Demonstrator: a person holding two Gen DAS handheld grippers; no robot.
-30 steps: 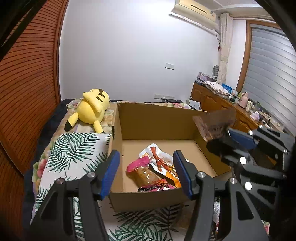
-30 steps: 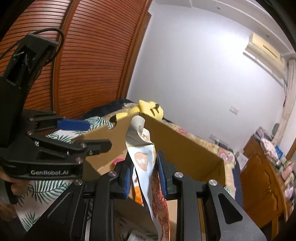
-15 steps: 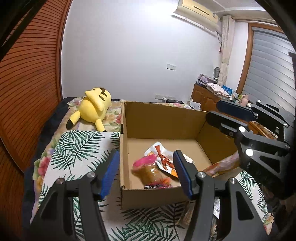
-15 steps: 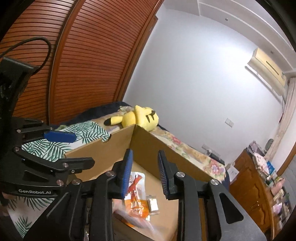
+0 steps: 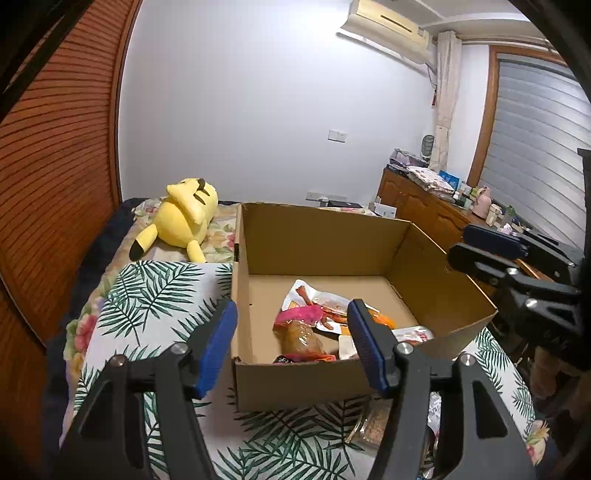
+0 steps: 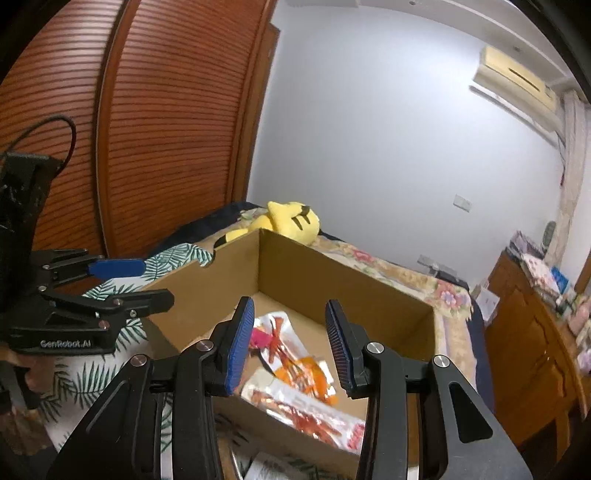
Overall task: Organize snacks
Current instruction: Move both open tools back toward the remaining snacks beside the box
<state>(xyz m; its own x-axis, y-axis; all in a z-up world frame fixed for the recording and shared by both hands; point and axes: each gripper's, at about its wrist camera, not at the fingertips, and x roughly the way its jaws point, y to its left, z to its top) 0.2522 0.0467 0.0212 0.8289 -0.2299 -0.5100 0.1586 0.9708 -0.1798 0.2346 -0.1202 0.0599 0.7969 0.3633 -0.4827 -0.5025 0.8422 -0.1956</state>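
Since a second ago the right claw has dropped its packet into the cardboard box and hangs spread; left claw spread too—next, reach loose packs beside the box front, pinch flat edges.

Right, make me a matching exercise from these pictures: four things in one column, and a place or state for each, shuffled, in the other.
Things:
1. yellow plush toy
2. cardboard box
3. left tongs
4. air conditioner

Places or states:
A. high on the wall
B. open, holding nothing
C. lying on the bed beyond the box
D. on the leaf-print cloth, with snack packets inside

Pairs: 1-C, 2-D, 3-B, 4-A
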